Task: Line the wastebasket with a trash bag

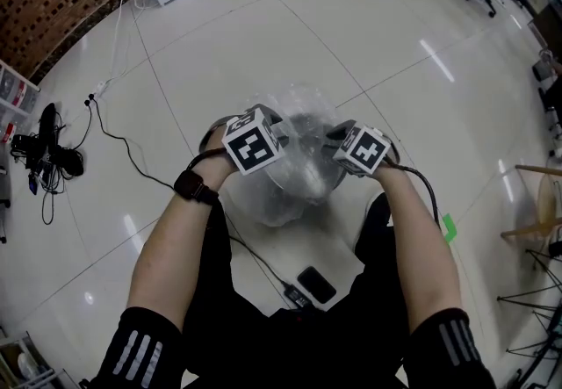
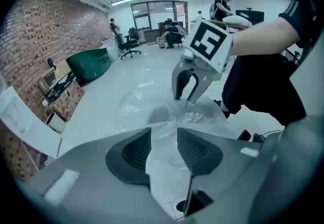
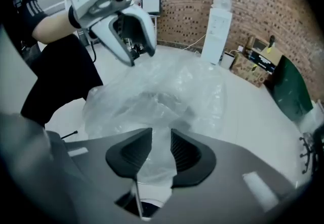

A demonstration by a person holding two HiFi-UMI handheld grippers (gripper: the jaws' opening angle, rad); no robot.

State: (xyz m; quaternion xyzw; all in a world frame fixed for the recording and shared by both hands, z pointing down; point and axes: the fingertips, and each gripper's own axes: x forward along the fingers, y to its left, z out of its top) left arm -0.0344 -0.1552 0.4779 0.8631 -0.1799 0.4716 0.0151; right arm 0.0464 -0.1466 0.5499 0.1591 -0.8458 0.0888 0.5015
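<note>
The left gripper has a sheet of clear film running up between its ribbed pads, which look clamped on it. The right gripper is clenched on a thicker, bunched fold of the same film that fills the gap between its pads. Both hold the trash bag, one at each side of its upper edge and facing each other across it. The rest of the bag billows out beyond and below the two sets of jaws.

Beneath the jaws, a pale rounded bulk under the film is probably the wastebasket. The plastic veils it too much to tell whether the bag sits inside it or only drapes over it. Basket and bag stand on the glossy tiled floor, just in front of the person's knees.

The bag should handle as very light, limp and slick, a thin film that holds no shape, traps air and stretches or tears if pulled hard. The best hold is at the mouth edge, on gathered folds rather than a single layer, at opposite points so the opening can be spread over the rim.
</note>
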